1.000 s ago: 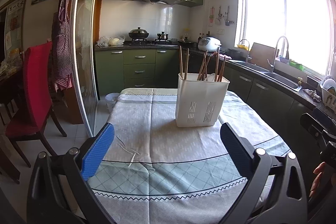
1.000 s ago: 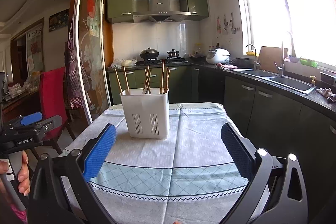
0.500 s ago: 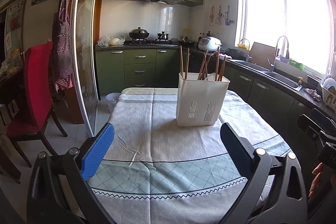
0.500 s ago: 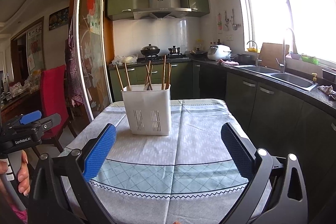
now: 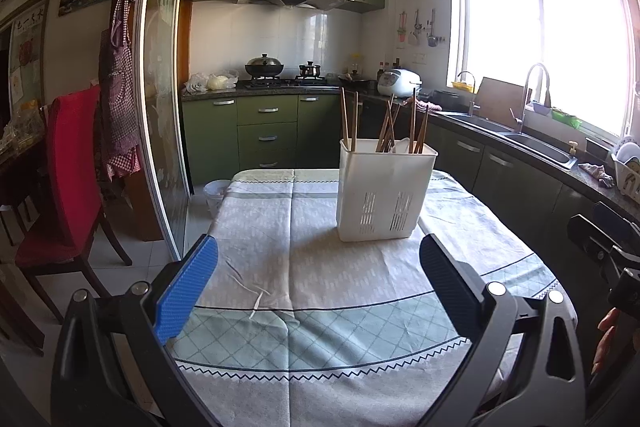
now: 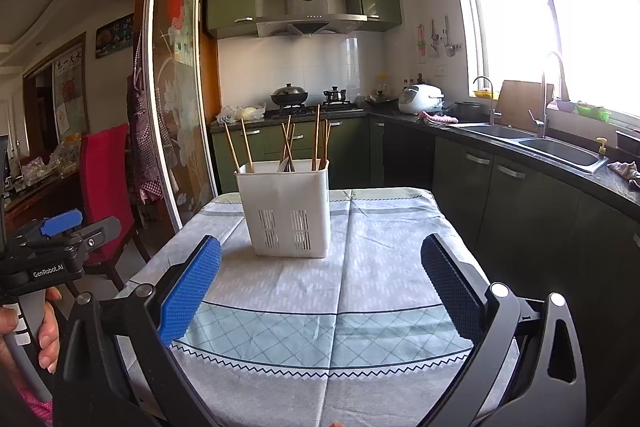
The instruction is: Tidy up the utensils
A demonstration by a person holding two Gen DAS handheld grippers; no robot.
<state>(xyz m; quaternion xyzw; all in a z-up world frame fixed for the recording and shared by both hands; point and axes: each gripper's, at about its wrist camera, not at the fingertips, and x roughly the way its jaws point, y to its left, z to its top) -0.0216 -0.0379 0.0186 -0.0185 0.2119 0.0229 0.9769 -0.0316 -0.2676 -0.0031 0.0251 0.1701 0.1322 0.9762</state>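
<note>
Now both grippers hover low over the near end of the counter (image 5: pixel 320 307), which is covered by a cloth with a grey and pale green pattern. The left gripper (image 5: pixel 318 267) has its jaws spread wide, with nothing between them. The right gripper (image 6: pixel 322 269) also has its jaws wide apart and empty.

The white utensil holder (image 5: pixel 384 195) stands upright on the cloth, toward the far half of the counter. In the left wrist view it lies ahead of the jaws and a little to the right of their middle line, closer to the right finger than to the left one, but well apart from both. In the right wrist view the same holder (image 6: pixel 286 209) is ahead and a little to the left of the middle, nearer to the blue pad of the left finger, and not touching it.

Several wooden chopsticks (image 5: pixel 412 121) stand inside the holder and lean in different directions; two of them (image 5: pixel 348 121) are at the left side, the others more to the right. Which compartment each one sits in I cannot tell.

At the left edge of the right wrist view, a hand (image 6: pixel 44 327) grips the handle of the other gripper.
</note>
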